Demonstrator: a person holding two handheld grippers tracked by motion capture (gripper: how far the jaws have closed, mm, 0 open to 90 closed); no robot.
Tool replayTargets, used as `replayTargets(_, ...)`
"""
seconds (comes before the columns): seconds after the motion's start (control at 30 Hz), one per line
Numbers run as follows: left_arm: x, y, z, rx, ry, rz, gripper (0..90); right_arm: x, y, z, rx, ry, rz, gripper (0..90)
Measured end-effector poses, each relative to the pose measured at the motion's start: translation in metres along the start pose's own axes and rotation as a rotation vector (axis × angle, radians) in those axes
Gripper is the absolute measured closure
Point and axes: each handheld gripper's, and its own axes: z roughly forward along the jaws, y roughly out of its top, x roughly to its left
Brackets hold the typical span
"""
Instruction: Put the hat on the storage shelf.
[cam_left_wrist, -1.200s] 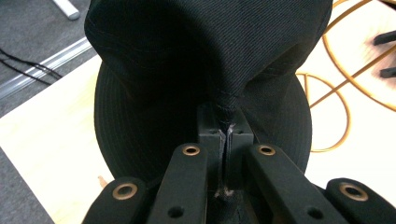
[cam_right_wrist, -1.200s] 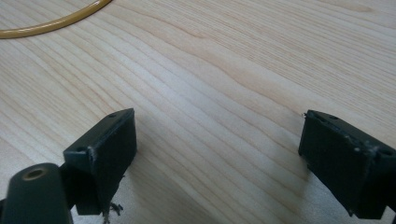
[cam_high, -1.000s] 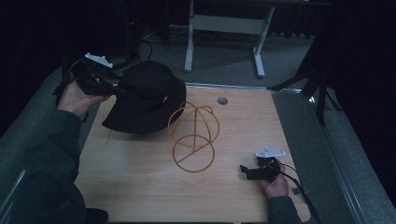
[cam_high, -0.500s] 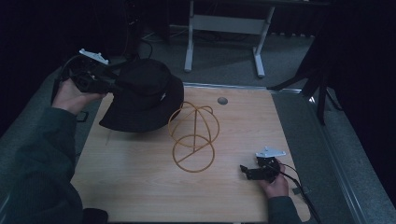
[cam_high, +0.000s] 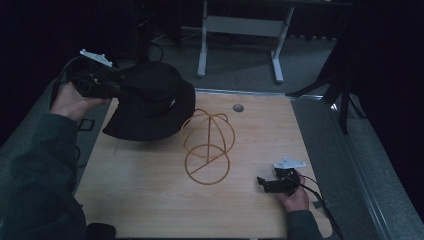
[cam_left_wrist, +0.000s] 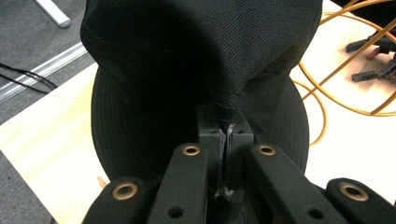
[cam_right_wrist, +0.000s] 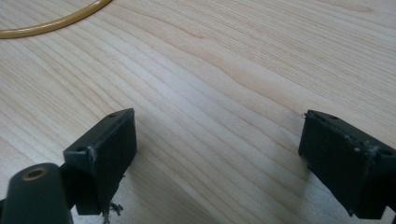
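the black hat (cam_high: 150, 102) hangs lifted over the tabletop's (cam_high: 150, 200) far left corner, just beside the yellow wire stand (cam_high: 206, 146), its fabric pinched in the left gripper's (cam_left_wrist: 225, 133) jaws. the right gripper (cam_right_wrist: 217, 140) rests on the tabletop, jaws wide, empty.

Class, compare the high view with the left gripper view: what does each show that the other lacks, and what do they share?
High view alone: the person's left hand holding the left tool, and the round grey plug in the light wooden table. Left gripper view alone: its jaws shut on a pinched fold of the black fabric bucket hat. Shared: the hat, the table, the golden wire hat stand and the right tool.
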Motion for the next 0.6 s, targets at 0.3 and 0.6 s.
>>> replayTargets(0.3,0.001,-0.001,-0.005,-0.017,-0.011,0.018,88.7,0.0,0.0,0.0,0.0,0.0,-0.001,11.2)
replayTargets(0.6,0.001,0.0,-0.011,-0.039,-0.017,0.013,88.7,0.0,0.0,0.0,0.0,0.0,-0.001,11.2)
